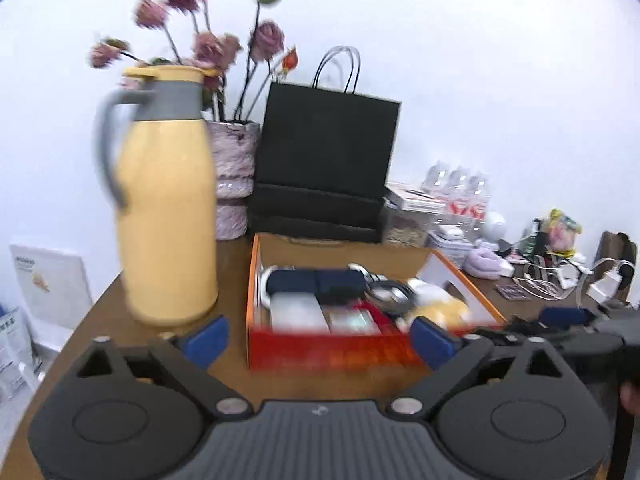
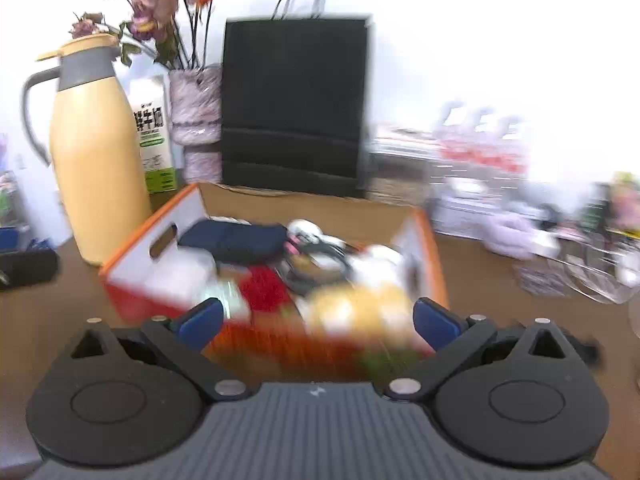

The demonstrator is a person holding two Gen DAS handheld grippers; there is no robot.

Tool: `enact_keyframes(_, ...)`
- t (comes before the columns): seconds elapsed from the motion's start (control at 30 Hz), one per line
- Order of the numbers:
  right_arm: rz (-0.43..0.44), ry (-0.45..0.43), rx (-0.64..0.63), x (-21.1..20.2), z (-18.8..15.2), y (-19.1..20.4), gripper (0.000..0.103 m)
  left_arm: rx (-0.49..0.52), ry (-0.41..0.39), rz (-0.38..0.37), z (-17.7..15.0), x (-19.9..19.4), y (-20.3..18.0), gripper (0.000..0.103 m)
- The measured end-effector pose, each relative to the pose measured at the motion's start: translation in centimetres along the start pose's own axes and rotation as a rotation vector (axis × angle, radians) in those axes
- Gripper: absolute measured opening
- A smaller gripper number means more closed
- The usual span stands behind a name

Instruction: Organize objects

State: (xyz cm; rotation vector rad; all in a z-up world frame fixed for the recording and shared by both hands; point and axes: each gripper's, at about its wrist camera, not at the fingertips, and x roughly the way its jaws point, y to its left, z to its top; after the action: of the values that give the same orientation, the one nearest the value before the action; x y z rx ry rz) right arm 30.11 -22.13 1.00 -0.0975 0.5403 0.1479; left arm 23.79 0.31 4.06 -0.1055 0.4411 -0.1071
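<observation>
Both grippers — the left gripper [image 1: 320, 332] and the right gripper [image 2: 318, 320] — hang spread wide and hold nothing, just in front of the orange box [image 1: 344, 346] on the brown table [image 1: 232, 280]. The box is packed with blurred items, a dark blue pouch [image 1: 316, 282] among them. A yellow jug [image 1: 166, 208] stands just beside its left — a black paper bag [image 1: 326, 160] behind.

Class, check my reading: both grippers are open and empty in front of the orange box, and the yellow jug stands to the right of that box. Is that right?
One error: the yellow jug stands left of the orange box, not right, as the left wrist view shows. The left gripper and right gripper are indeed open and empty.
</observation>
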Motion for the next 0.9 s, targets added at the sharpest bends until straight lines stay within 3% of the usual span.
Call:
enact_keyframes(0.07, 0.018, -0.01, 0.008, -4.4, -3.6, 0.2, 0.103, 0.008, -0.008, 0.01, -3.3, -4.0, -0.7, 0.103)
enact_keyframes(0.23, 0.077, 0.039, 0.061, -12.7, -11.1, 0.7, 0.103, -0.011, 0.13, 0.037, -10.2, -10.7, -1.9, 0.103)
enact_keyframes(0.37, 0.17, 0.096, 0.109, -17.1, -14.7, 2.7, 0.103, 0.015, 0.127, 0.061, -12.9, -14.7, -2.9, 0.103)
enact_keyframes(0.43, 0.154, 0.095, 0.091, -18.2, -15.3, 3.6, 0.103, 0.066, 0.12, 0.087, -13.2, -15.7, -3.8, 0.103)
enact_keyframes(0.53, 0.095, 0.099, 0.047, -19.4, -15.4, 4.7, 0.103, 0.093, 0.119, 0.05, -13.1, -16.9, -4.7, 0.103)
enact_keyframes(0.7, 0.111, 0.073, 0.092, -21.0, -15.4, 4.6, 0.103, -0.007, 0.129, 0.0, -13.2, -18.2, -4.2, 0.103)
enact_keyframes(0.9, 0.125, 0.107, 0.083, -20.3, -15.5, 5.2, 0.103, 0.041, 0.118, 0.063, -13.3, -18.9, -3.8, 0.103)
